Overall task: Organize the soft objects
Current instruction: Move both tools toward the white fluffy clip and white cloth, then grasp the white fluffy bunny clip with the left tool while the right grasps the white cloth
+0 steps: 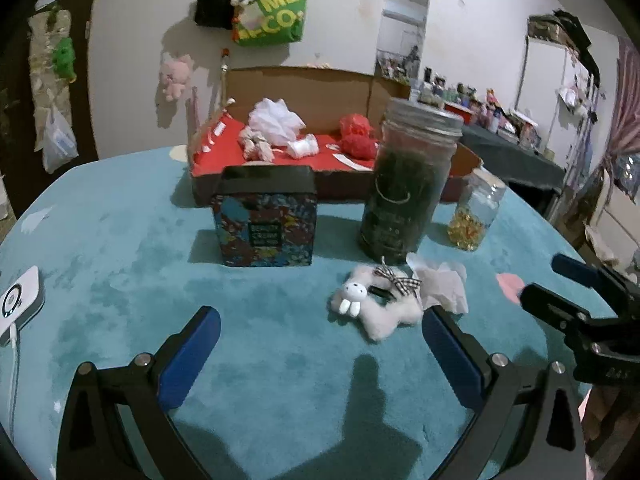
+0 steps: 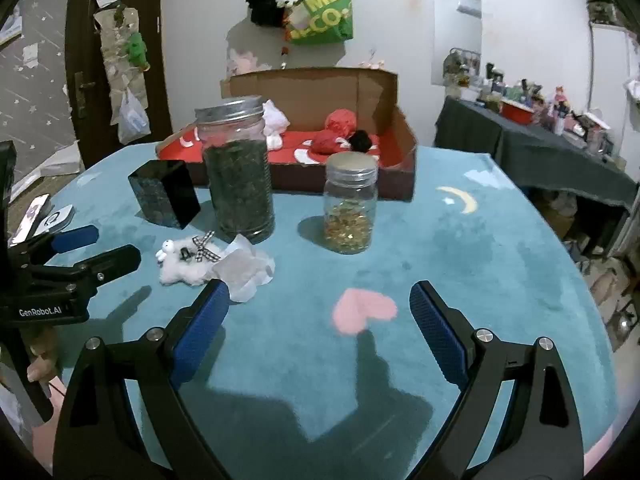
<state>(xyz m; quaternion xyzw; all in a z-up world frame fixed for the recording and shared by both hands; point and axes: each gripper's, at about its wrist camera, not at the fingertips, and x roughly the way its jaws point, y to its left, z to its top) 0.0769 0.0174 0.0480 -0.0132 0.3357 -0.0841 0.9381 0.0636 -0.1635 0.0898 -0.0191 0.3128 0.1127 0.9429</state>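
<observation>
Teal surface [image 1: 120, 248]: cardboard box [image 1: 320, 92] already holds several soft items — plush toy [image 1: 372, 304] and crumpled tissue [image 1: 444, 284] remain outside; left tongs [image 1: 320, 344] and right tongs [image 2: 320, 320] both open, empty.

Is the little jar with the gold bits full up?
No, about half full. The small jar shows gold pieces only in its lower part; above them the glass is clear.

Left black two-finger gripper with blue pads [image 1: 320, 340] spread wide, empty; right black blue-padded gripper [image 2: 320, 312] likewise spread, empty.
</observation>
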